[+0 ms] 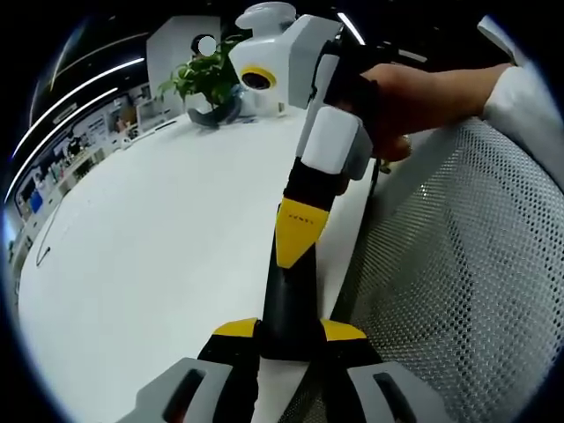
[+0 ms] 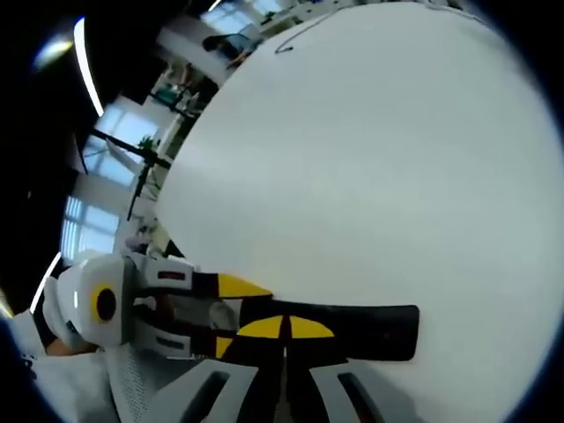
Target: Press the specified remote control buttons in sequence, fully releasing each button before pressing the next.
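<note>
Remote control [image 1: 291, 304], a long black bar, lies pinched between the yellow-tipped jaws of the left gripper [image 1: 291, 339] at the near edge of the white table [image 1: 159, 238]. In the left gripper view the right gripper [image 1: 300, 231] reaches in from the far right, its yellow tip, jaws seemingly pressed together, resting on the remote's upper face, so a button press looks to be under way. In the right gripper view the remote [image 2: 352, 330] stretches to the right, with the left gripper [image 2: 231, 304] clamping its left end. Which button in the sequence this is cannot be told. Beyond, the table is bare up to a potted plant [image 1: 204, 81] at its far edge; a mesh chair [image 1: 458, 264] stands to the right.
</note>
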`<state>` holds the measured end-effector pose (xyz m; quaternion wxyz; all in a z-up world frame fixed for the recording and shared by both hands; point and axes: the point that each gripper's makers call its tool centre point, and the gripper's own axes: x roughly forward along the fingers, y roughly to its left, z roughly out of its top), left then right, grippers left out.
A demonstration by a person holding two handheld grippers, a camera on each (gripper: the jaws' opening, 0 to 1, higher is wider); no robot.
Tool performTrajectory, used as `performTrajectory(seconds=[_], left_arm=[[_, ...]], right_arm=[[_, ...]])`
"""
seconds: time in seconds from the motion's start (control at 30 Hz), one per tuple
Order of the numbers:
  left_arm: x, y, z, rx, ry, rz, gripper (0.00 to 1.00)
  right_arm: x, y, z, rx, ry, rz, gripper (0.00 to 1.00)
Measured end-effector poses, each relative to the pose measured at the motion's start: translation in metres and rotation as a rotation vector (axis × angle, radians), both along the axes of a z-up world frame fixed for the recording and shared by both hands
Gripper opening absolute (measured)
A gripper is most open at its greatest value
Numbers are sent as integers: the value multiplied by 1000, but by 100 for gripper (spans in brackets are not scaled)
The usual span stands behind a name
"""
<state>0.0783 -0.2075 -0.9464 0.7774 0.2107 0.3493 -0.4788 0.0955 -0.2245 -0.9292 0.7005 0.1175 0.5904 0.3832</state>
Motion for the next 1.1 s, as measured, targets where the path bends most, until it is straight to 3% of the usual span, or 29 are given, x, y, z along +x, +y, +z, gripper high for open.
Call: performTrajectory(seconds=[0.37, 0.5, 1.1], left_arm=[[-1, 0, 0, 0, -2, -2, 25], [-1, 0, 0, 1, -2, -3, 25], [-2, 0, 1, 3, -9, -24, 24]], right_arm=[[-9, 6, -4, 14, 48, 15, 0], [-11, 7, -5, -10, 21, 32, 0], [-7, 6, -7, -23, 19, 11, 0]])
